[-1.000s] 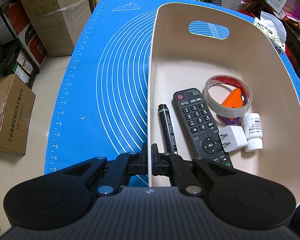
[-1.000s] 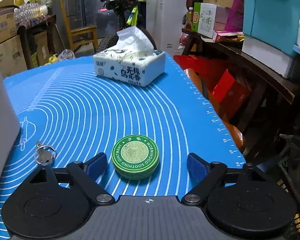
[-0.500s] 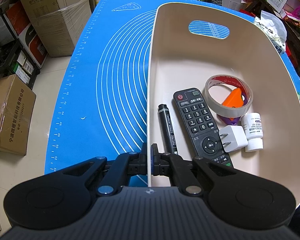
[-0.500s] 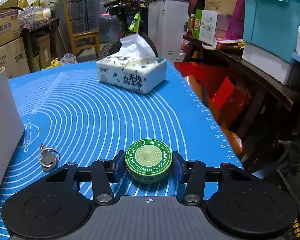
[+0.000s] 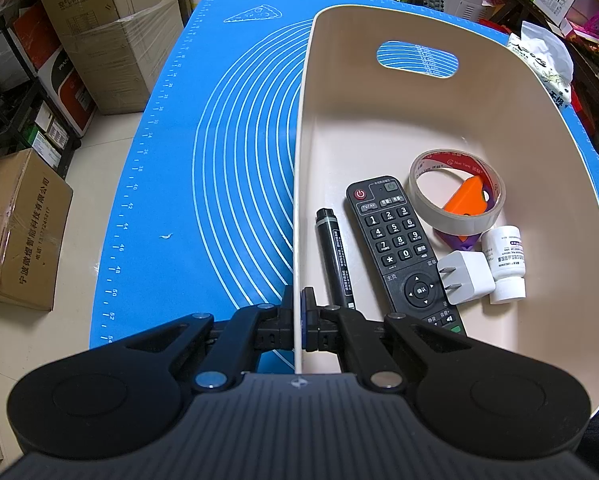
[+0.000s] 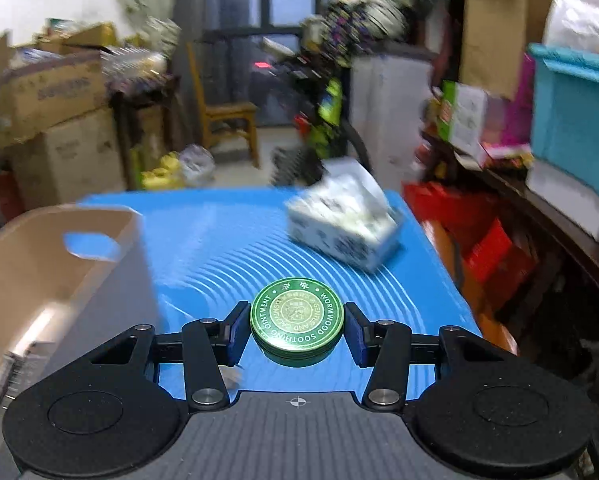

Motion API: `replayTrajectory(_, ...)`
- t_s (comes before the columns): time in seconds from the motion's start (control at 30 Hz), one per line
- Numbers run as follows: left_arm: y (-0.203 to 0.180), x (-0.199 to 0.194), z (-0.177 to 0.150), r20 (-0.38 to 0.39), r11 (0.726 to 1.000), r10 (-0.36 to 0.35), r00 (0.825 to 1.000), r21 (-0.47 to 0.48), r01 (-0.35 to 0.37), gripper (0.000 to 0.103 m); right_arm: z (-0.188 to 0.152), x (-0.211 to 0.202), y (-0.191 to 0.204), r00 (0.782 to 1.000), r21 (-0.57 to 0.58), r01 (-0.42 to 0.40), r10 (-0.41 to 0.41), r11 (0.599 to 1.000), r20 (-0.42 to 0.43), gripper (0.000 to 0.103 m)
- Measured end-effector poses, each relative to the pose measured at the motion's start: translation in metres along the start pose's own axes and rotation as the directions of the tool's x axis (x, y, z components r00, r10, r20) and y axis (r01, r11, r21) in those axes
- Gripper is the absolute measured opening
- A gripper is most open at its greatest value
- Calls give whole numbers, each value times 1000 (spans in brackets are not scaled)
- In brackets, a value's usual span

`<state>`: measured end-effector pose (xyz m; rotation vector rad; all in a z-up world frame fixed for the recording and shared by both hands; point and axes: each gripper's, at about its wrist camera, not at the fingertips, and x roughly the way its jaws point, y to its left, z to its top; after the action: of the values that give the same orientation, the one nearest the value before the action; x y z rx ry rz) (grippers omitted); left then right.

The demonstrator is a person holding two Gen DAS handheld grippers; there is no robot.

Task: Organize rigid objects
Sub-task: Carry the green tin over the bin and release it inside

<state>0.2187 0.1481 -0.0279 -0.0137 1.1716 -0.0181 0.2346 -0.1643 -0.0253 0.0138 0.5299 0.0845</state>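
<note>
Green tin (image 6: 297, 318) sits pinched between the fingers of my right gripper (image 6: 296, 330), lifted clear of the blue mat (image 6: 227, 248) on the desk. My left gripper (image 5: 298, 318) is pressed together on the near wall of the beige bin (image 5: 531, 128), steadying it; remote (image 5: 403, 248), marker (image 5: 337, 256) and tape (image 5: 455, 196) lie inside. I judge this the carry step: next I must swing the tin left over the rim and let go
</note>
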Motion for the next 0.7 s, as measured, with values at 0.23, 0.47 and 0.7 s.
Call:
replayTrajectory(0.23, 0, 0, 0, 0, 1000, 0, 1000, 0, 0, 3, 31, -31, 54, 979, -94, -181, 188, 979, 73, 55)
replayTrajectory(0.47, 1, -1, 1, 2, 1000, -3, 1000, -1, 3, 3, 40, -35, 101, 950, -163, -303, 311, 939, 30, 55)
replayTrajectory(0.7, 0, -2, 1, 3, 1000, -4, 1000, -2, 4, 3, 25, -26, 147, 923, -248, -386, 367, 889, -118, 55)
